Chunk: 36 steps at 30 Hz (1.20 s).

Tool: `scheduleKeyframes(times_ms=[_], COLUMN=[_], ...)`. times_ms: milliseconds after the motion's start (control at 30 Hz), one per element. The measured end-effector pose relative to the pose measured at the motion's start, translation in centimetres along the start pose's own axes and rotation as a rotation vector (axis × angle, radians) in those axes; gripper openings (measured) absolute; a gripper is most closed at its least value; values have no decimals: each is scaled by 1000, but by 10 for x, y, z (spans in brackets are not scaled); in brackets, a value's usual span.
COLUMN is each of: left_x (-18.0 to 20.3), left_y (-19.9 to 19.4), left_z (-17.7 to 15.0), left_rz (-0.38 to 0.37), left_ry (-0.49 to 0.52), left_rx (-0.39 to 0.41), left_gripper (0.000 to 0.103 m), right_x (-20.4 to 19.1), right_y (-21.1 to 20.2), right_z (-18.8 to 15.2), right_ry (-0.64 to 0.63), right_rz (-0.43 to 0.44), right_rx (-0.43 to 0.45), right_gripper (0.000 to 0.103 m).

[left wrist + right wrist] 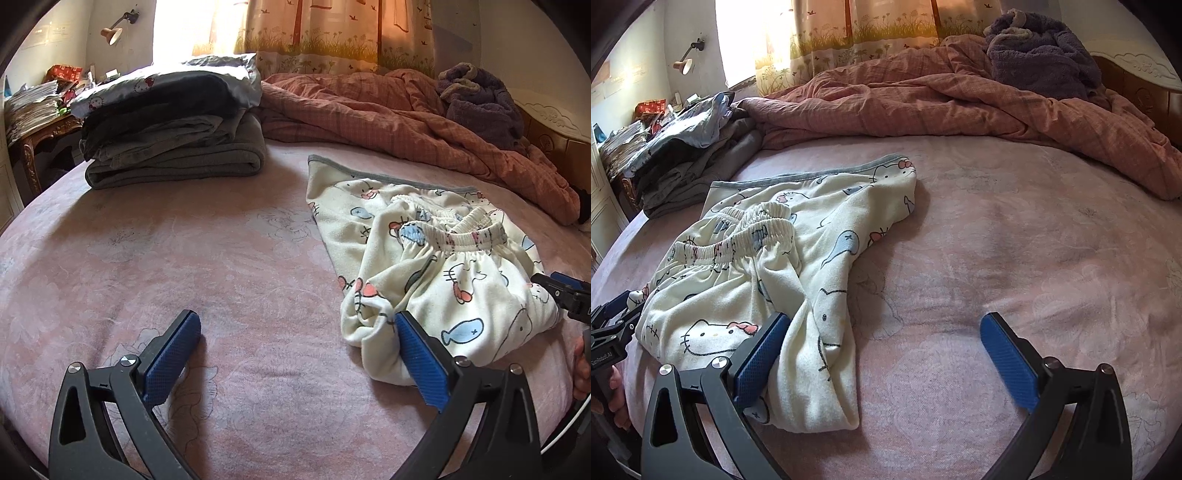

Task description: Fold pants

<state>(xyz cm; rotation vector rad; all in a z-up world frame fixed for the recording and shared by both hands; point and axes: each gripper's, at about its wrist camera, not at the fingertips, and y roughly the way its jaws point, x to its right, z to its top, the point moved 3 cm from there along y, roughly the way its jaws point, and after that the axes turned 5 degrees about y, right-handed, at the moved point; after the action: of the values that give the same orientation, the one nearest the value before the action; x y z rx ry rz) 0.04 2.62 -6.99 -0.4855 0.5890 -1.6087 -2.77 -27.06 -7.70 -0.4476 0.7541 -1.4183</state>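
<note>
Cream cartoon-print pants (443, 280) lie loosely folded on the pink bed sheet (221, 258), elastic waistband on top. My left gripper (299, 328) is open just left of them, its right fingertip touching the near fabric edge. In the right wrist view the same pants (775, 258) lie at the left, and my right gripper (884, 332) is open with its left finger over the cloth's near corner and nothing held. The right gripper's tip (565, 291) shows at the pants' right side; the left gripper's body (609, 328) shows at the far left.
A stack of folded grey and dark clothes (173, 140) sits at the back left of the bed. A rumpled pink quilt (960, 99) and a purple towel (1041, 51) lie along the back. A cluttered wooden desk (40, 122) stands beyond the bed's left edge.
</note>
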Motion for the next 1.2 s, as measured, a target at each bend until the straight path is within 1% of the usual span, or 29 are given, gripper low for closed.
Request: scheduleKeyframes(times_ms=[33, 100, 133, 200, 233, 300, 367, 433, 500, 533, 567, 600, 667, 700, 733, 767, 833, 867, 933, 1000, 1100, 1133, 1167, 1200], left_x=[0, 0, 2, 7, 10, 18, 30, 43, 50, 53, 56, 59, 63, 66, 67, 68, 68, 67, 67, 65, 64, 63, 62, 61], left_y=[-7, -23, -33, -49, -54, -61, -62, -57, -54, -53, -53, -52, -49, -50, -49, -48, -44, -40, -31, -19, -13, -12, -10, -8], left_z=[2, 6, 8, 12, 11, 10, 9, 7, 7, 8, 7, 7, 7, 4, 4, 3, 2, 1, -3, -8, -7, -5, -4, -3], left_rz=[-7, 2, 6, -6, -29, -79, -116, -134, -143, -156, -179, -199, -211, -233, -260, -290, -332, -340, -334, -325, -348, -348, -351, -356], left_ry=[2, 19, 44, 102, 127, 193, 296, 415, 503, 538, 578, 618, 698, 745, 777, 798, 806, 811, 823, 826, 788, 777, 760, 744], left_rx=[35, 120, 166, 220, 229, 226, 194, 144, 113, 109, 103, 94, 86, 89, 92, 88, 55, 36, -1, -51, -53, -54, -53, -53], left_gripper=[96, 95, 95, 97, 103, 103, 103, 103, 102, 98, 90, 85, 61, 56, 49, 49, 49, 49, 49, 49, 54, 58, 59, 59], right_x=[1, 3, 4, 3, 2, -5, -17, -33, -50, -58, -66, -71, -78, -79, -78, -78, -78, -77, -76, -76, -76, -77, -78, -80], right_y=[-5, -19, -28, -47, -55, -69, -79, -86, -87, -88, -87, -83, -70, -63, -57, -54, -52, -51, -47, -47, -43, -41, -39, -36], right_z=[1, 2, 2, 0, -2, -8, -15, -21, -27, -30, -34, -36, -39, -39, -41, -42, -44, -45, -50, -55, -55, -55, -55, -57], right_ry=[5, 9, 4, -20, -39, -107, -207, -340, -490, -563, -643, -702, -798, -829, -853, -872, -894, -904, -938, -971, -986, -989, -999, -1025], right_rz=[19, 42, 47, 58, 66, 76, 92, 86, 59, 51, 42, 38, 17, 7, 12, 24, 44, 49, 56, 52, 36, 35, 21, -15], right_rx=[19, 72, 109, 181, 204, 228, 239, 240, 229, 224, 218, 205, 146, 114, 85, 65, 50, 40, 12, 31, 59, 78, 115, 166], right_gripper=[102, 102, 102, 102, 102, 102, 102, 102, 102, 102, 99, 94, 67, 59, 48, 47, 47, 47, 47, 47, 47, 47, 47, 47])
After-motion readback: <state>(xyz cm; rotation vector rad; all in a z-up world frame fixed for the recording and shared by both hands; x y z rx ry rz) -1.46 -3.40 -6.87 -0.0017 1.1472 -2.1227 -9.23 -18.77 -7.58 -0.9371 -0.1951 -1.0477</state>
